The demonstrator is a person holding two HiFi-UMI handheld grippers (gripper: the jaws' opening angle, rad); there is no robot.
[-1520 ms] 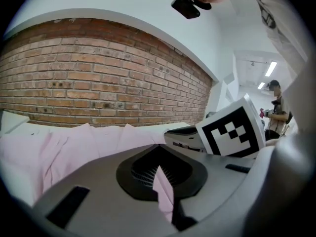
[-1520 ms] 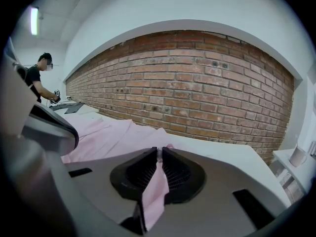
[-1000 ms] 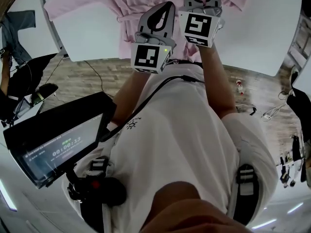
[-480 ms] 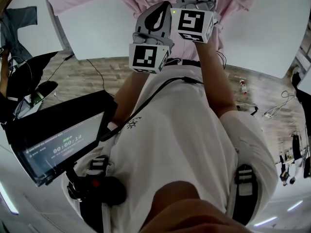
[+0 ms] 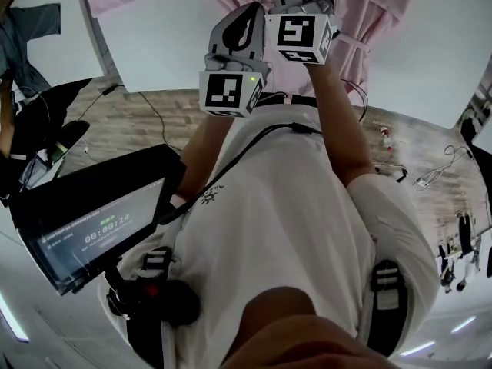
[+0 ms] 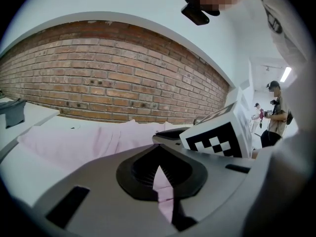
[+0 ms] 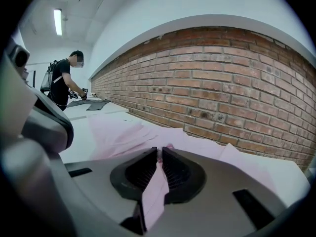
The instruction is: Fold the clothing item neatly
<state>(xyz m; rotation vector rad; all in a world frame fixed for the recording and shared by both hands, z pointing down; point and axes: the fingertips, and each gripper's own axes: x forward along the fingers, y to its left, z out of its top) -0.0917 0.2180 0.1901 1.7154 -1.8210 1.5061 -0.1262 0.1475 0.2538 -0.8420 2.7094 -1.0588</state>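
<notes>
Left claw [image 6: 159,168]: jaws together, pinching a thin fold of pale pink cloth that trails back from the pads. It tilts downward, by the near edge of the table.

Right claw [image 7: 159,155]: jaws almost together, clamped on a strip of the same pink cloth. It sits just beside the left claw, on its right and slightly farther forward, pointing about level.

Pink garment [image 5: 377,6]: held by both claws at points close together. The rest spreads ahead of them over the table, reaching out to the left and to the right. A thin pink tie hangs to the right of the right claw. Whether this is a robe or a shirt cannot be told.

White table [image 5: 154,44]: lies under and ahead of both claws.

Brick wall [image 7: 222,93]: runs along behind the table, well past the garment.

Second person [image 7: 61,80]: far off to the left of the right claw, at another table with a dark cloth [image 7: 91,104] on it.

Step in hand: probably the start of a fold, with the near part of the garment gripped and raised.

Next move: likely needs both grips kept firm, and the claws travelling forward together at one height. The lifted edge should then land flat and square on the cloth ahead before either claw lets go.
</notes>
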